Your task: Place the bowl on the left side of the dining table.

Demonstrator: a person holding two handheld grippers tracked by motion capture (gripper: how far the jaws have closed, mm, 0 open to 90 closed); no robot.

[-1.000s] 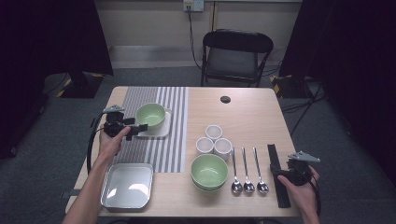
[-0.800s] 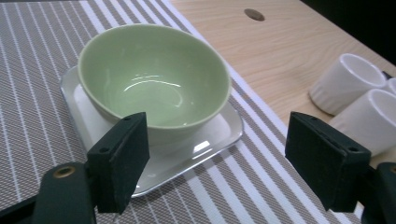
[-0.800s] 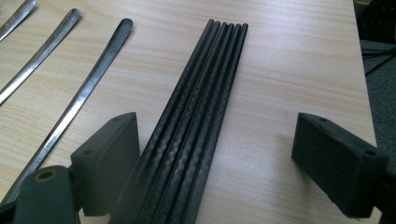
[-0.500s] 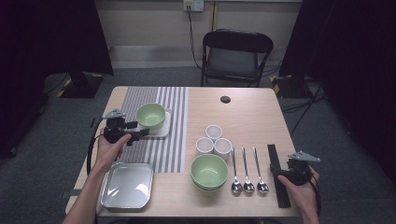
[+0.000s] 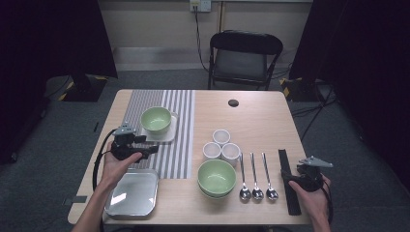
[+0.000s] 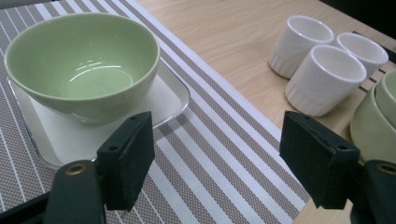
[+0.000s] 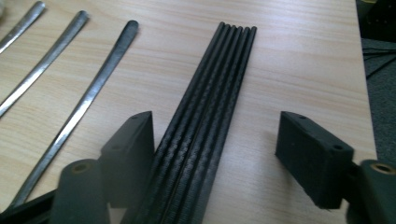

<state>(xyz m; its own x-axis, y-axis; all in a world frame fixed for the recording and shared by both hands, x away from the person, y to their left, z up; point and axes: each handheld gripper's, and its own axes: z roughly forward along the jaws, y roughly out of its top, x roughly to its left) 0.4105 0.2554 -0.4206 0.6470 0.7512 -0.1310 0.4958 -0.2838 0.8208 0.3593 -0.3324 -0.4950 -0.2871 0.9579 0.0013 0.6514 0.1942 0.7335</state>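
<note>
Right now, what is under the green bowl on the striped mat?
The green bowl stands on a small white tray, which lies on the striped mat. The tray's middle is covered by the bowl.

Bare tabletop (image 5: pixel 251 121) beyond white cups (image 5: pixel 221 146)

On the table (image 5: pixel 251 121), a mat (image 5: pixel 179 125) lies left, bearing a small tray (image 5: pixel 169 135) with a bowl (image 5: pixel 155 119) on it. A larger tray (image 5: pixel 133 193) sits nearer. Cups (image 5: pixel 221 146) stand centre, stacked bowls (image 5: pixel 216 177) nearer them, spoons (image 5: pixel 256 181) right of those, chopsticks (image 5: pixel 289 186) rightmost.
</note>
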